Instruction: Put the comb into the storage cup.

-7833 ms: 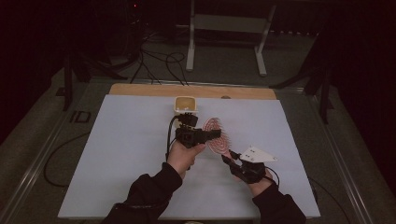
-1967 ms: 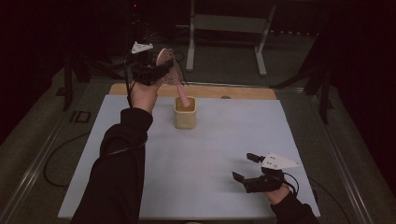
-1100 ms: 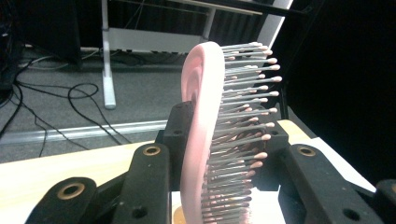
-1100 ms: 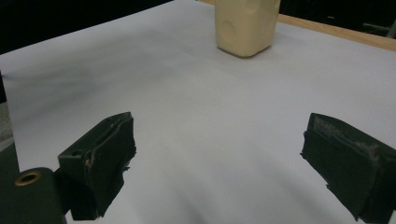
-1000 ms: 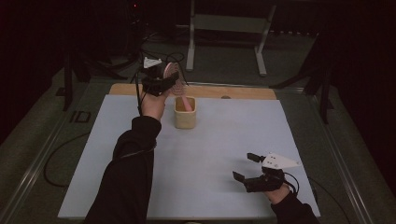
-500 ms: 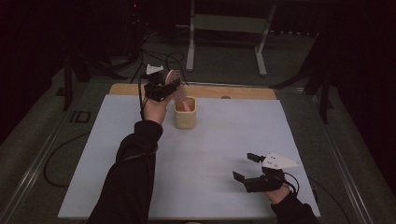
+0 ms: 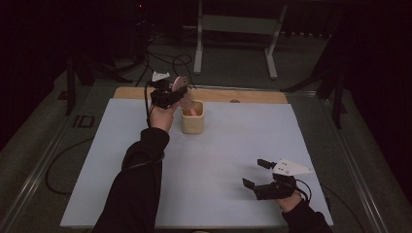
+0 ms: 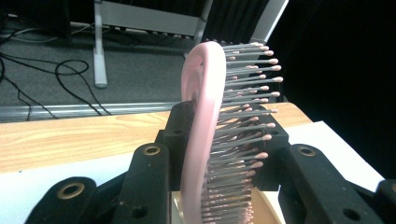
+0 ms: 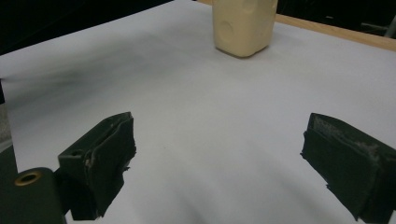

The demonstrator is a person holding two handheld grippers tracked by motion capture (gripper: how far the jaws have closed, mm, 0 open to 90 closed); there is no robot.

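A pink hairbrush (image 7: 183,92) stands upright with its handle down in a cream cup (image 7: 193,125) at the back of the table. My left gripper (image 7: 170,94) is shut on the brush's head just above the cup. In the left gripper view the black jaws press on both sides of the hairbrush (image 8: 203,116), bristles to the right, and the cup's rim (image 8: 268,212) lies below. My right gripper (image 7: 253,173) rests low over the mat at the front right, open with nothing between its pads (image 9: 105,154). The cup (image 9: 243,25) stands far ahead of it.
A white mat (image 7: 233,145) covers the table, with a strip of bare wood (image 7: 252,95) along the back edge. Beyond the table are cables and a metal stand's legs (image 7: 199,43) on the dark floor.
My left hand has come down with the brush from high above the cup, so the handle now reaches into it. The right gripper has stayed in place, open.
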